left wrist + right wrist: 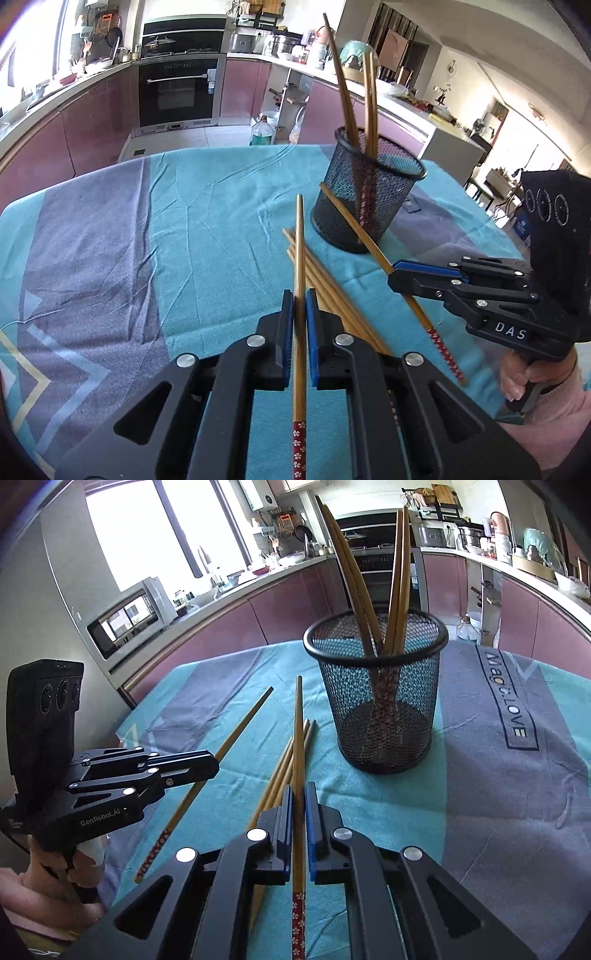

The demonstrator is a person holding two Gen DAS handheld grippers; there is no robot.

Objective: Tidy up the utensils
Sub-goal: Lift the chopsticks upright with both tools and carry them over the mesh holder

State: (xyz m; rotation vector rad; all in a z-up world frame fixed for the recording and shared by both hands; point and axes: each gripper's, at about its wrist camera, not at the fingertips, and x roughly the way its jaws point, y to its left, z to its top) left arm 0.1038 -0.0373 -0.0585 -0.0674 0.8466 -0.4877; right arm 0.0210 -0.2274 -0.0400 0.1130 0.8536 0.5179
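A black mesh cup (369, 199) (384, 701) stands on the table with several bamboo chopsticks (345, 88) (354, 579) upright in it. My left gripper (300, 299) is shut on one chopstick (300, 258), red flowered end toward the camera; it shows at the left of the right wrist view (216, 762). My right gripper (299, 792) is shut on another chopstick (298, 731) and shows at the right of the left wrist view (393, 271). Several loose chopsticks (332, 295) (280, 775) lie on the cloth between the grippers.
A teal and grey tablecloth (147, 229) (498, 775) covers the table. Kitchen counters, an oven (177, 92) and a plastic bottle (263, 131) on the floor lie beyond the table's far edge.
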